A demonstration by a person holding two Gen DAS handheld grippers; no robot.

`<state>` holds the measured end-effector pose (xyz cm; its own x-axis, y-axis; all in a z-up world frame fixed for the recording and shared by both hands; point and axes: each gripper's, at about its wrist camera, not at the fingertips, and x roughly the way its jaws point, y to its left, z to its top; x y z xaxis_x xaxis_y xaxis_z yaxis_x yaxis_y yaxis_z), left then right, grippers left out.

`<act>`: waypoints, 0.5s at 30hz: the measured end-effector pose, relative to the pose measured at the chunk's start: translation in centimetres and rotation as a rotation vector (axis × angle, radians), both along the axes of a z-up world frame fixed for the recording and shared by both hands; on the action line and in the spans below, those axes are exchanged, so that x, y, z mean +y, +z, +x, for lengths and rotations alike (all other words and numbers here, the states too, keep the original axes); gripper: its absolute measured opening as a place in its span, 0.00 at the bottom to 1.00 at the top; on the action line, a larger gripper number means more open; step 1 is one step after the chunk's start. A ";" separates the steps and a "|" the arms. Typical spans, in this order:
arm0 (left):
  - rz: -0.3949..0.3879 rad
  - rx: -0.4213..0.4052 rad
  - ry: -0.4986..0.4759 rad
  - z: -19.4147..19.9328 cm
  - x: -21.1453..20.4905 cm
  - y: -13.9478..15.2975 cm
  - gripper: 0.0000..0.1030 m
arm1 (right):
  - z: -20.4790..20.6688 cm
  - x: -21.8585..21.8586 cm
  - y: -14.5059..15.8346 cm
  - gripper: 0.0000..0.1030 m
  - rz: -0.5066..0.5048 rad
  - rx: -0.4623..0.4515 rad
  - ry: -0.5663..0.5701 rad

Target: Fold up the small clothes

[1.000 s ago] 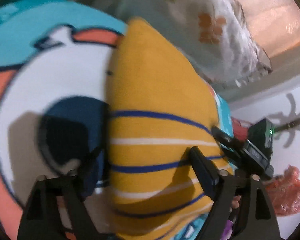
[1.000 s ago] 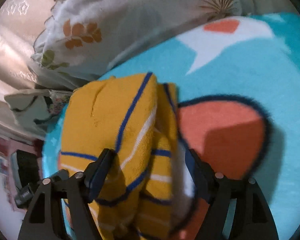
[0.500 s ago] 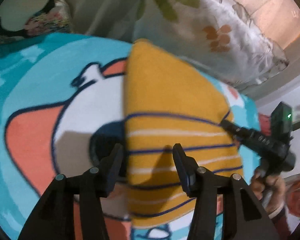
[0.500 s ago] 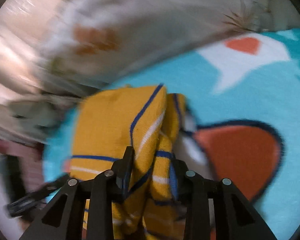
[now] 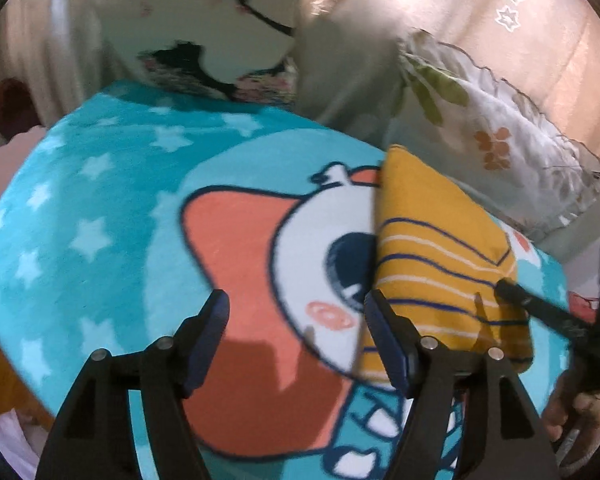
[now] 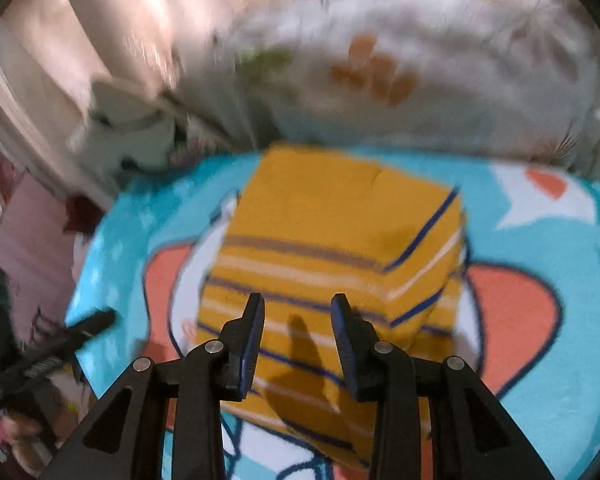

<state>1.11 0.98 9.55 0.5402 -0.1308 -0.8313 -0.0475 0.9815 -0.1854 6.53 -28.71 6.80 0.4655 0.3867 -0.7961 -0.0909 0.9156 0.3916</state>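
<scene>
Left gripper (image 5: 296, 320) jaws apart, empty, over cartoon blanket (image 5: 100, 216). Right gripper (image 6: 298, 320) apart above folded yellow garment (image 6: 340, 240); pillows (image 5: 500, 140) beyond.

Your right gripper (image 6: 298, 320): jaws parted with nothing between them, hanging over the near part of the cloth; its shadow falls on the stripes.
Folded garment (image 6: 332, 248): mustard yellow with navy and white stripes, lying as a blocky fold, one layer doubled over along its right side.
Blanket (image 6: 548, 380): teal with a cartoon print in orange and white, under the garment.
Pillow (image 6: 400, 80): pale floral, behind the garment; blurred, so you probably can't trust its outline.
Your left gripper (image 6: 96, 322): a dark finger tip at far left, over the blanket edge.
</scene>
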 end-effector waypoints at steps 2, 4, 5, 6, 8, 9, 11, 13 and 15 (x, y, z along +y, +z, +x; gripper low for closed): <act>0.007 -0.005 0.035 -0.9 0.8 0.1 0.67 | 0.0 -0.2 -2.2 0.36 -0.032 0.055 -0.009; 0.026 -0.016 0.062 -1.9 1.2 0.2 0.67 | -0.4 -0.7 -3.3 0.34 -0.066 0.055 -0.012; 0.041 -0.022 0.073 -2.3 1.5 0.4 0.67 | -0.5 -0.7 -3.2 0.34 -0.066 0.050 -0.010; 0.057 -0.029 0.089 -2.7 1.9 0.6 0.67 | -0.6 -0.8 -2.8 0.35 -0.070 0.052 -0.011; 0.062 -0.039 0.119 -3.1 2.4 1.0 0.68 | -0.8 -0.6 -1.4 0.38 -0.088 0.026 -0.021; 0.061 -0.043 0.130 -3.3 2.6 1.1 0.68 | -0.8 -0.4 -0.5 0.41 -0.104 -0.009 -0.024; 0.064 -0.055 0.153 -3.7 2.9 1.6 0.68 | -0.7 0.9 1.0 0.42 -0.116 -0.070 -0.006; 0.078 -0.074 0.170 -4.1 3.0 2.1 0.68 | -0.1 2.3 1.4 0.42 -0.115 -0.090 0.014; 0.104 -0.107 0.195 -4.8 3.1 2.8 0.69 | 0.9 3.6 0.2 0.42 -0.109 -0.080 0.032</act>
<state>-3.71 4.03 12.40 0.6322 0.0677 -0.7719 -0.2232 0.9699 -0.0978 7.44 -25.08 6.99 0.5182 0.3156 -0.7949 -0.1475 0.9485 0.2804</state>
